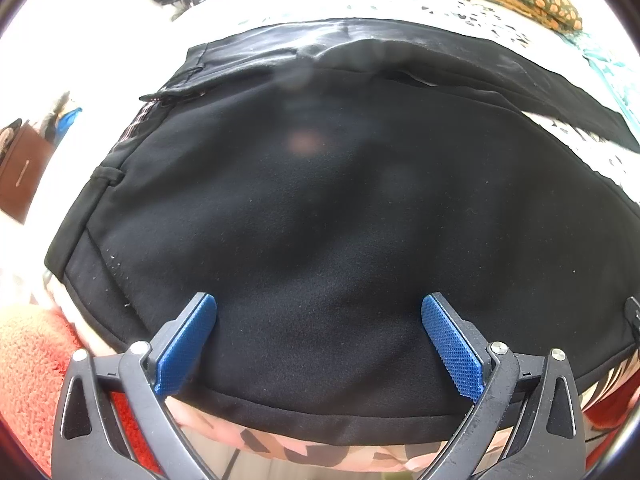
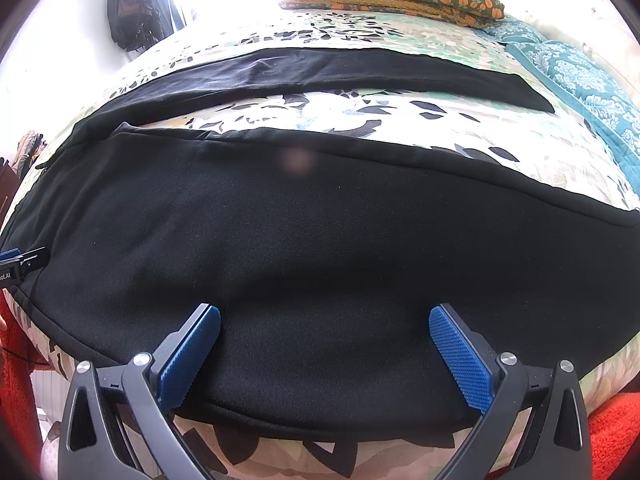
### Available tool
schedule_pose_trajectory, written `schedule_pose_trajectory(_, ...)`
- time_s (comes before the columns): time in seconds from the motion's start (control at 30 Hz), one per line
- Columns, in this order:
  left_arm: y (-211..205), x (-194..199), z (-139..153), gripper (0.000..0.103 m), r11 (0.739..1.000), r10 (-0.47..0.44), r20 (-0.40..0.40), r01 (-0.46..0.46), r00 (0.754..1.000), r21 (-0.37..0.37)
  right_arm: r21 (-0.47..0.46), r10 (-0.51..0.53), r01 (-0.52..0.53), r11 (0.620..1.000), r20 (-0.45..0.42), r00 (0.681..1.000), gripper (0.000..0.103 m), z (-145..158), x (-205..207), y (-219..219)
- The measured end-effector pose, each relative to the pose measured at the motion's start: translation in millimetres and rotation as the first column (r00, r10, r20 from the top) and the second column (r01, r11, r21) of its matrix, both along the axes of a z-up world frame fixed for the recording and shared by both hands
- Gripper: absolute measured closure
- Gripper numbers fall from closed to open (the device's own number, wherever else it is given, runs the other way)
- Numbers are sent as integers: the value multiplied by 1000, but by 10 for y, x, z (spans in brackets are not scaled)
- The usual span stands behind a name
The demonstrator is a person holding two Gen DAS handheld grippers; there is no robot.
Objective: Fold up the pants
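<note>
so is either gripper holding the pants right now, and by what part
Nothing is held. The left gripper and the right gripper both stand wide open over the near edge of the black pants, with no cloth pinched between the fingers.

Strong daylight came from the top of both views and washed the far background out to plain white. The black pants [image 1: 320, 208] looked so dark that few folds showed, with a faint pinkish glare spot. Round lenses bent the edges and left dark corners.
</note>
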State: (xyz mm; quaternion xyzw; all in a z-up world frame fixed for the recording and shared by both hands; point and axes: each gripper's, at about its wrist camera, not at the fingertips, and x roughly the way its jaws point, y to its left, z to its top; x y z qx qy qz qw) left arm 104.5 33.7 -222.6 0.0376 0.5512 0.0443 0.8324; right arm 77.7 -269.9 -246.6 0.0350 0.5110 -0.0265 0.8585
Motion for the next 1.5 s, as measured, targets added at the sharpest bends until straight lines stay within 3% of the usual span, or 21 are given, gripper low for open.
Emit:
schedule_pose_trajectory(0.13,66,41,104,1,997,-13,-7,13,1000,-73,18,20,-19,1000,-40,999,1,95,43,-35)
schedule_pose_trajectory(0.23,90,39,299,1,989,-28,90,41,996,-144,21,-13,11,1000,77,997,0,351,-14,-151)
schedule_pose_trajectory(0.3,51,80,412,1,988,-45,150,67,988,-138,50,-54,48,998,122,991,0,454,-31,-283)
schedule_pose_trajectory(0.47,-88,411,641,1,986,-127,231,148,965,-73,140,-125,108,984,118,985,0,528,74,-698)
schedule_pose_trajectory(0.63,-43,740,690,1,990,-73,232,98,970,-100,141,-148,126,982,157,976,0,881,592,-1513)
schedule_pose_trajectory(0.77,8,733,602,1,991,-17,216,46,976,-128,129,-218,203,971,113,969,0,983,1315,-2493)
schedule_pose_trajectory(0.83,15,698,534,1,992,-7,200,32,980,-121,97,-267,258,961,99,959,0,974,1673,-2950)
schedule_pose_trajectory(0.97,-7,710,402,1,994,7,153,10,988,-108,145,-309,302,942,30,951,0,794,2385,-3619)
schedule_pose_trajectory(1.13,-80,833,328,1,996,10,127,1,992,-89,84,-338,341,936,-44,940,1,397,3080,-3973)
schedule_pose_trajectory(1.3,-115,928,293,1,997,24,106,-16,994,-70,95,-350,356,930,-78,934,1,46,3477,-4100)
schedule_pose_trajectory(1.33,-114,944,282,1,998,25,100,-19,995,-67,112,-345,352,929,-76,935,7,-8,3509,-4095)
schedule_pose_trajectory(1.37,-112,956,271,1,998,27,93,-21,995,-64,118,-329,339,933,-92,940,22,-64,3544,-4067)
schedule_pose_trajectory(1.4,-111,970,267,1,998,27,88,-21,996,-62,93,-317,328,940,-117,941,61,-107,3578,-4037)
schedule_pose_trajectory(1.43,-105,974,269,1,998,28,87,-22,996,-62,47,-325,332,942,-110,939,79,-84,3566,-4012)
schedule_pose_trajectory(1.47,-99,978,273,1,998,29,89,-23,996,-65,63,-327,333,941,-92,941,92,-26,3525,-4002)
schedule_pose_trajectory(1.5,-88,982,281,1,997,30,92,-23,995,-70,89,-323,329,940,-79,943,94,44,3473,-3986)
